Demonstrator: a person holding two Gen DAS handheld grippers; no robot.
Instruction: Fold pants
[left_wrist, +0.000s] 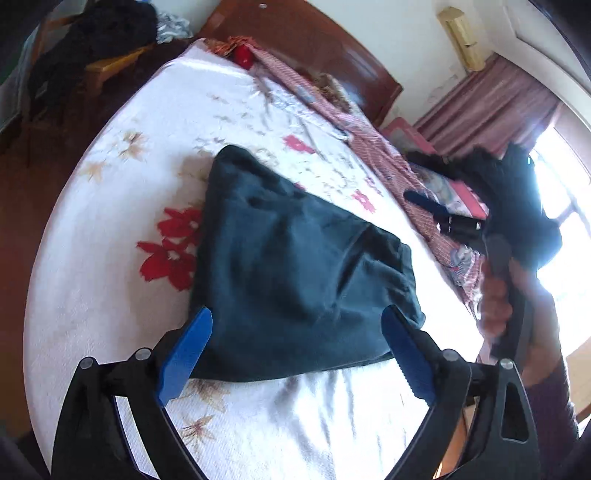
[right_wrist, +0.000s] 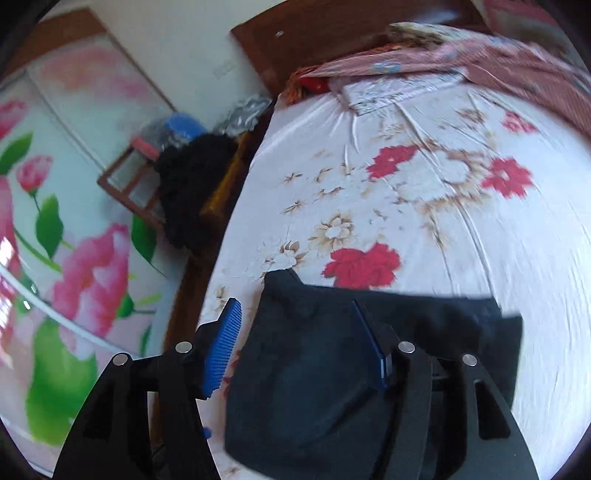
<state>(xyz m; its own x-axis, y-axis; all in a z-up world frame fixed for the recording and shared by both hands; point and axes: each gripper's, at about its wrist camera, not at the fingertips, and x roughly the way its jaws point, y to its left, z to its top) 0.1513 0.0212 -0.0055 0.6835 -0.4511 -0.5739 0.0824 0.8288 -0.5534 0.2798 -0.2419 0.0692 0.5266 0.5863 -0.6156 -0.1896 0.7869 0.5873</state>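
Note:
The dark navy pants (left_wrist: 295, 258) lie folded into a compact bundle on the white floral bed sheet (left_wrist: 110, 277). My left gripper (left_wrist: 299, 336) hovers at the bundle's near edge. Its blue pads (left_wrist: 188, 350) stand wide apart on either side of the cloth, open and gripping nothing. In the right wrist view the pants (right_wrist: 314, 387) lie under my right gripper (right_wrist: 299, 343), which is open. One of its blue fingers (right_wrist: 221, 350) is over the bed's left edge and the other is above the cloth. A person's hand (left_wrist: 495, 295), blurred, holds a gripper handle at the right.
A wooden headboard (left_wrist: 314, 40) and a pink striped quilt (left_wrist: 369, 147) run along the far side of the bed. A chair with dark clothes (right_wrist: 192, 184) stands beside the bed, in front of flower-printed wardrobe doors (right_wrist: 74, 240). A bright window (left_wrist: 561, 206) is at the right.

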